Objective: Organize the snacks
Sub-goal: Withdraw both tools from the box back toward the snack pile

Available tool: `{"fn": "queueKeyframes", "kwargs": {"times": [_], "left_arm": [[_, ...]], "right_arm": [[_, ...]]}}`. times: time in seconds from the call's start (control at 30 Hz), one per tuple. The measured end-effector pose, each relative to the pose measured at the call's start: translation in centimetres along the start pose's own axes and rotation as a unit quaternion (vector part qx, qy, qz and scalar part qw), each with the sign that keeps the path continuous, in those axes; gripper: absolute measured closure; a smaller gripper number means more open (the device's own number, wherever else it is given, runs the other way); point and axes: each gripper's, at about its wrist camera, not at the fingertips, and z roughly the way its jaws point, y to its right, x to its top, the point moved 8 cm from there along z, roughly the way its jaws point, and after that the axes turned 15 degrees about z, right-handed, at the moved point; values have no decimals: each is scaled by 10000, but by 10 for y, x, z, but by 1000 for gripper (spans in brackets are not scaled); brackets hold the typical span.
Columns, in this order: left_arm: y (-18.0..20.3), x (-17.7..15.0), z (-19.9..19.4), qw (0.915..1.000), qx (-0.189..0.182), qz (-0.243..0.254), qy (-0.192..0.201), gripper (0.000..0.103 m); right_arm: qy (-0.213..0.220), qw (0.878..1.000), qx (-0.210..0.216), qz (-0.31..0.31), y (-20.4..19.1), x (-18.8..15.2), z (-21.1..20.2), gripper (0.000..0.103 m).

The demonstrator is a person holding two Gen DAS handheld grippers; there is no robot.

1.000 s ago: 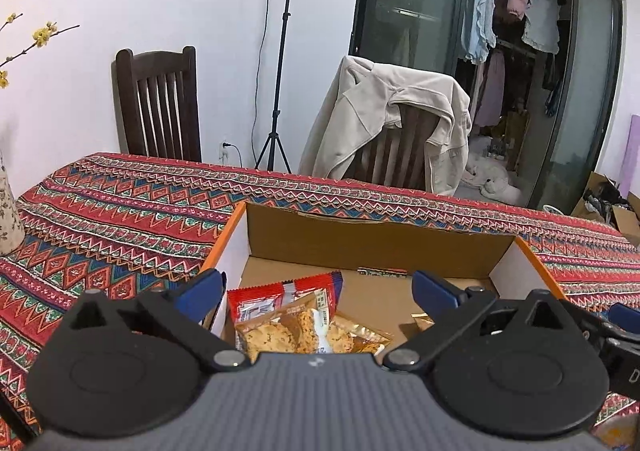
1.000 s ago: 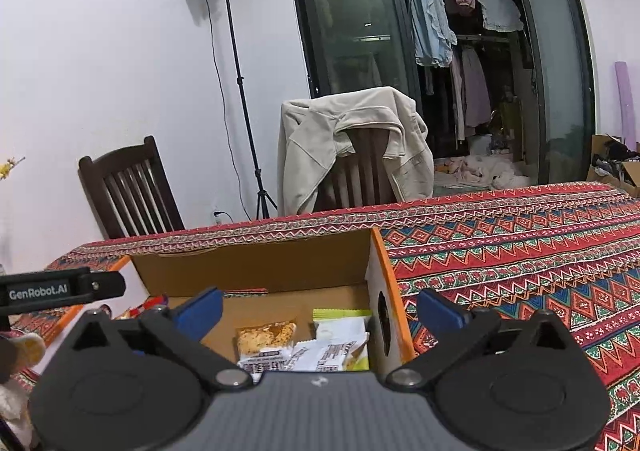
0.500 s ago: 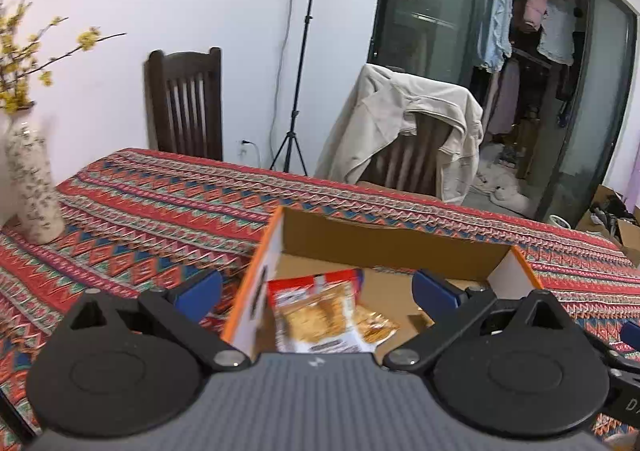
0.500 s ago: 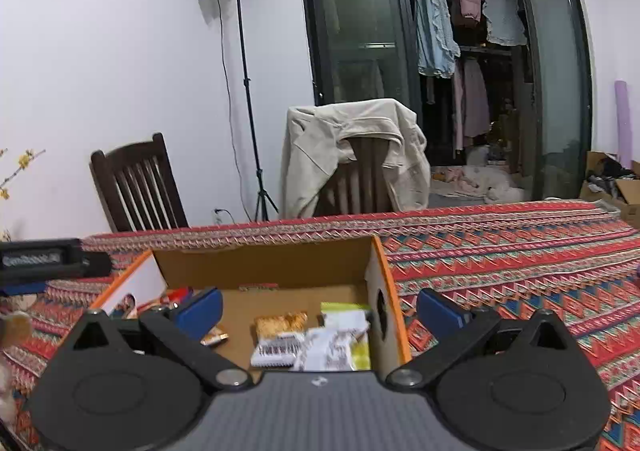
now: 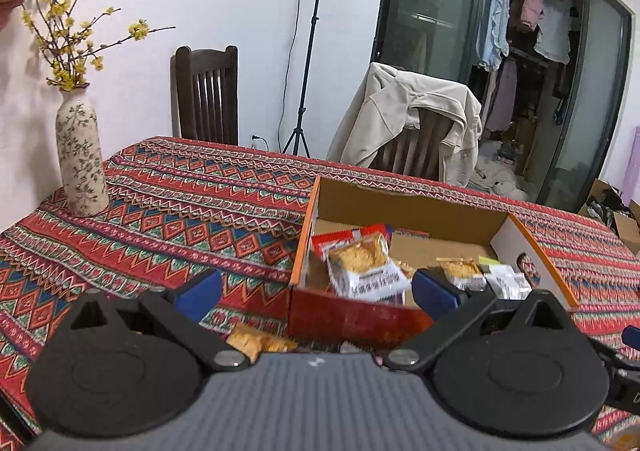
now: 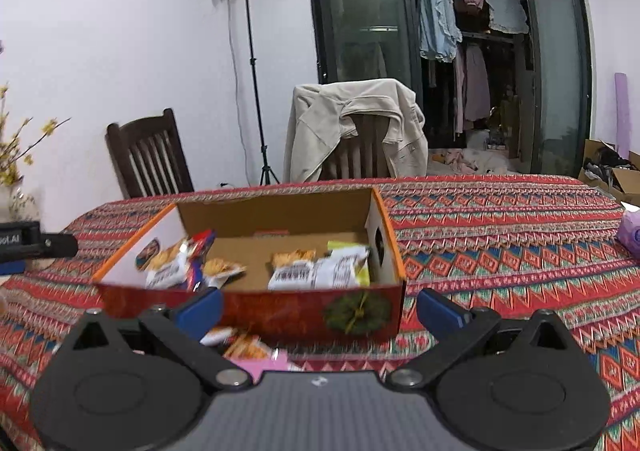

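The open cardboard box with red front and orange rim (image 6: 256,311) is set on the patterned red cloth-covered worktop (image 6: 500,251), serving as the collection bin. The cracker packets in clear-and-white wrappers (image 6: 316,271) are grouped in 2 clusters inside it, left and right. More loose orange cracker packets (image 6: 244,347) lie on the cloth just in front of the box, judged not yet sorted. The left hand-held gripper (image 5: 316,291) and right hand-held gripper (image 6: 320,305) are both spread wide and empty, held low before the box, likely for the next pick-up.
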Motion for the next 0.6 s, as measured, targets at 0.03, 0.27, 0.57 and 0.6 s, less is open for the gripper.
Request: {"fn": "queueKeyframes", "kwargs": {"times": [0.03,0.27,0.57,0.6], "left_arm": [[1,-4,-3,10000,-6,24,2,0],[10,-39,-18,9999,-125,-42,-101,0],[-1,-69,-43,9998,-55,-81,-186,0],[-2,-70,-44,9998,-68,-85,-192,0]], "right_arm": [[-54,10000,3,-33,0,-8,-4,0],[-298,9992,99,-242,7,-48,-25,0],[-608,9973,353,-210,12,-78,-35,0],[-649,9971,344,-213,13,-82,-34,0]]}}
